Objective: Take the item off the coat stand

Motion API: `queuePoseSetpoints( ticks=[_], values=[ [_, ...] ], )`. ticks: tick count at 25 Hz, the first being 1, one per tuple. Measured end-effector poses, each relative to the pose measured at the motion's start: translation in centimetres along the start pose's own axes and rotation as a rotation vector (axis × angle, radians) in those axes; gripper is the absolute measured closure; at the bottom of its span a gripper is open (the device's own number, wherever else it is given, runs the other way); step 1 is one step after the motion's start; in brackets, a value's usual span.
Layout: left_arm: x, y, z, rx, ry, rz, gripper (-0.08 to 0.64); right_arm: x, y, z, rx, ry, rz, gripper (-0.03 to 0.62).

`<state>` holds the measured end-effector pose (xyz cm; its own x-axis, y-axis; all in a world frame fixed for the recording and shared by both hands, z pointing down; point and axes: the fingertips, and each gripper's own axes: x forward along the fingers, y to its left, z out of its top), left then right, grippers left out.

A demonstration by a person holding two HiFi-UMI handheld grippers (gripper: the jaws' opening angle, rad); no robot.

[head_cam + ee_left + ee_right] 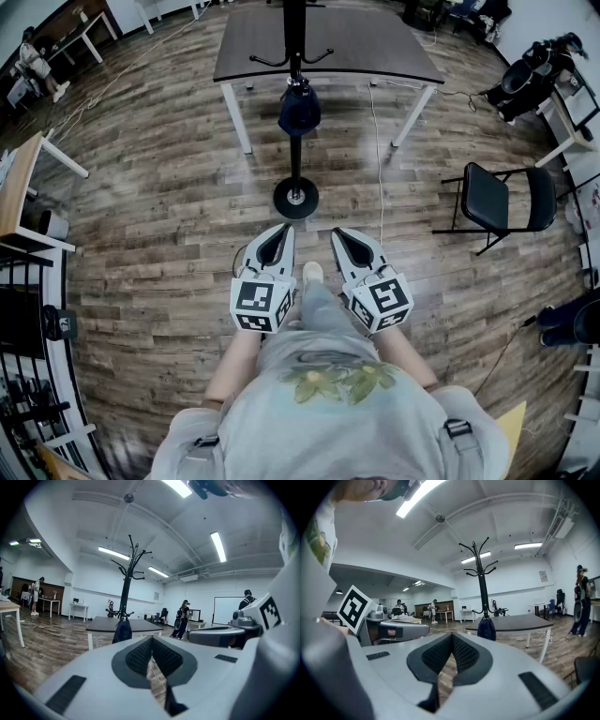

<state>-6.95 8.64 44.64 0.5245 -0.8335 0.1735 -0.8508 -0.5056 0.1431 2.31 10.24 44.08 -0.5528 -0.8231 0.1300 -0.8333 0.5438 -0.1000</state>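
Observation:
A black coat stand (295,112) rises from a round base (296,198) on the wooden floor ahead of me. A dark blue bag (299,111) hangs from one of its low hooks. The left gripper view shows the stand (125,590) and the bag (123,631) beyond the jaws; so does the right gripper view, with the stand (481,585) and bag (486,629). My left gripper (274,246) and right gripper (344,247) are held side by side near my waist, well short of the stand. Both are shut and hold nothing.
A dark table (327,45) on white legs stands just behind the stand. A black folding chair (497,201) is to the right. A wooden desk edge (19,183) and racks are at the left. A white cable (380,150) runs across the floor. People stand far off.

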Motion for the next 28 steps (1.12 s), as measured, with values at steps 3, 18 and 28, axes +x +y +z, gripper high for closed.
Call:
queuePoseSetpoints(
  ticks=[3, 18, 28],
  values=[
    [1.4, 0.7, 0.6, 0.003, -0.006, -0.003, 0.543, 1.4, -1.0, 0.5, -0.001, -0.007, -0.001, 0.586],
    [8.6, 5.6, 3.7, 0.037, -0.007, 0.010, 0.541, 9.3, -6.6, 2.2, -0.015, -0.007, -0.043, 0.584],
    [12.8, 7.6, 4.7, 0.045, -0.008, 0.020, 0.474, 13.0, -9.9, 3.3, -0.019, 0.003, -0.029, 0.505]
  ],
)
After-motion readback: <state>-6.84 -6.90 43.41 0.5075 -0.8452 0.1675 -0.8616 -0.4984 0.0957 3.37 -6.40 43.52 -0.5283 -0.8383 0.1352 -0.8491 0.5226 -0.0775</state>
